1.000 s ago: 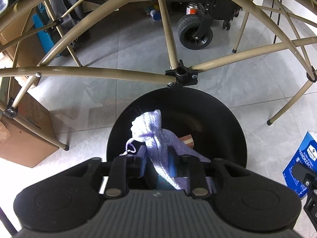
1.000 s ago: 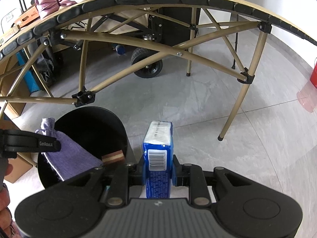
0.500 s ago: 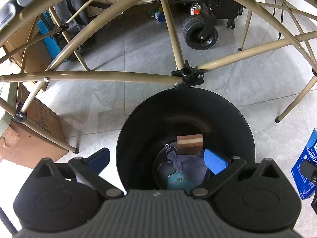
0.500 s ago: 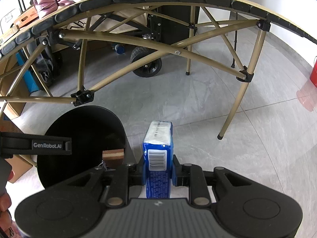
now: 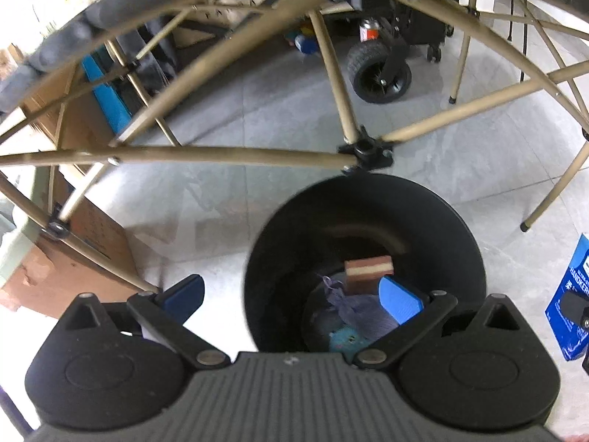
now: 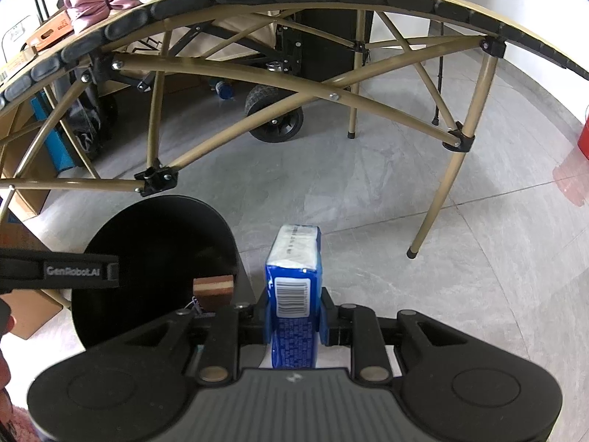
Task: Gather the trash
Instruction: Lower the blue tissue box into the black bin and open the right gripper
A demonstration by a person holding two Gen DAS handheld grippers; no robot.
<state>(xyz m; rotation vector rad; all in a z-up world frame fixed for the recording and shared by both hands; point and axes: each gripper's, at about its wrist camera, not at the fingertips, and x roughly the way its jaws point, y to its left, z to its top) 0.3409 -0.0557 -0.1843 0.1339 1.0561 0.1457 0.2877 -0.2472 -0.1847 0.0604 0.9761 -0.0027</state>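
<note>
A: Trash, so far: a lilac knitted cloth pouch (image 5: 362, 311) lies at the bottom of the round black plastic bin (image 5: 460, 221), under the left gripper (image 5: 292, 300), beside a brown-and-cream striped block (image 5: 368, 274) and something teal I can't identify.

B: Left tongs?

A: Spread wide, nothing between them; they have just been opening. One blue pad hangs over the bin mouth, the other outside its rim.

B: And the right?

A: The right gripper (image 6: 294, 322) is clamped on a blue plastic-wrapped tissue pack (image 6: 294, 280), upright, gripped by its narrow sides. It hangs over grey floor tile, the bin just to its left.

B: Why held there?

A: Probably waiting its turn at the bin.
</note>
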